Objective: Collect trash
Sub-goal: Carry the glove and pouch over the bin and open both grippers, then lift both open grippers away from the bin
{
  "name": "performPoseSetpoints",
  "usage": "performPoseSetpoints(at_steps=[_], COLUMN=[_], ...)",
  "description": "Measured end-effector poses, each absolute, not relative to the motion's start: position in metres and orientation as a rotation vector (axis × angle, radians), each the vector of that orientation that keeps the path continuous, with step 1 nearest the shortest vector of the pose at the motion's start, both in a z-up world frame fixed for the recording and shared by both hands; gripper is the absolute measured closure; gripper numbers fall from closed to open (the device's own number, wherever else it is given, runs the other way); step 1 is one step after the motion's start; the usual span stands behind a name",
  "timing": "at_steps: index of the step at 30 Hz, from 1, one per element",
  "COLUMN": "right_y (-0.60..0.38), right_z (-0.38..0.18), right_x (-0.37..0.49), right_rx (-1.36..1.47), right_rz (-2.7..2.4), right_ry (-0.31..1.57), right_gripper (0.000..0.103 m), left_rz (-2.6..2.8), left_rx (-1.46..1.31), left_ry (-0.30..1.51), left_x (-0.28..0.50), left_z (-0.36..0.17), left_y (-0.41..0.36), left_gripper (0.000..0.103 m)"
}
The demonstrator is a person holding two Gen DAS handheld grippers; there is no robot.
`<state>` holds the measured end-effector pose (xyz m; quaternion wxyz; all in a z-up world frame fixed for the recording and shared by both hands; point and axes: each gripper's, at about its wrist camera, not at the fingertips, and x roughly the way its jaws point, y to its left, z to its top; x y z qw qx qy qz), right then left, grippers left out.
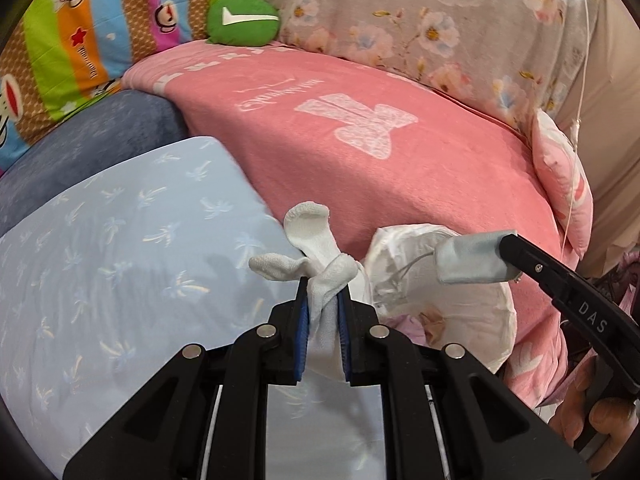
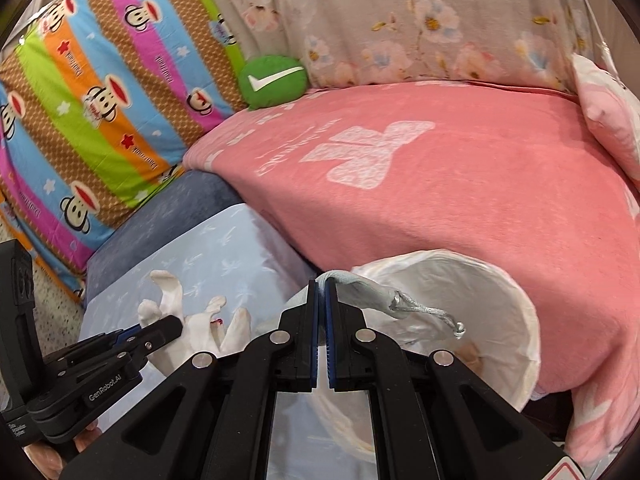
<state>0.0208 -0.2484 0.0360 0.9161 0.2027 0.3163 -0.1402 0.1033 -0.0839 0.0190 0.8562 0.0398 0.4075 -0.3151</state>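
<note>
Both views sit just behind their own tool and look forward and slightly down along its black fingers, which fill the lower part of each frame. The left tool (image 1: pixel 323 300) camera faces a pink plush blanket (image 1: pixel 400 168) from close range; the right tool (image 2: pixel 322 292) camera sits further right. Both share the blanket, a round green cushion (image 1: pixel 243 20) at upper left, and a white paper-lined basket (image 2: pixel 516 312) at lower right.

right tool (image 1: pixel 472 262): "DAS" on its arm | left tool (image 2: pixel 160 330): "GenRobot.AI" on its body | green cushion (image 2: pixel 274 82): white check mark
</note>
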Motion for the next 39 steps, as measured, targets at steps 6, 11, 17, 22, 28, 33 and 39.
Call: performPoseSetpoints(at_steps=[6, 11, 17, 22, 28, 33, 39], right_y=[-0.27, -0.282, -0.293, -0.302, -0.307, -0.312, -0.312], right_z=[0.032, 0.029, 0.025, 0.022, 0.021, 0.021, 0.024], right_x=[0.005, -0.003, -0.01, -0.014, -0.015, -0.014, -0.015], right_rx=[0.434, 0.447, 0.457, 0.467, 0.469, 0.467, 0.458], right_rz=[-0.325, -0.342, -0.359, -0.37, -0.377, -0.38, -0.377], right_ry=[0.646, 0.648, 0.651, 0.653, 0.662, 0.666, 0.661], right_gripper=[0.1, 0.1, 0.1, 0.1, 0.099, 0.095, 0.095], left_rz=[-0.709, -0.744, -0.778, -0.797, -0.81, -0.806, -0.783], left_rx=[0.123, 0.145, 0.159, 0.178, 0.197, 0.198, 0.197], left_ry=[0.852, 0.855, 0.873, 0.876, 0.875, 0.87, 0.842], left_x=[0.09, 0.083, 0.079, 0.074, 0.07, 0.07, 0.07], left_z=[0.022, 0.023, 0.021, 0.02, 0.02, 0.02, 0.023], left_y=[-0.111, -0.129, -0.148, -0.16, -0.171, -0.175, -0.174], left_gripper=[0.09, 0.09, 0.089, 0.088, 0.087, 0.073, 0.058])
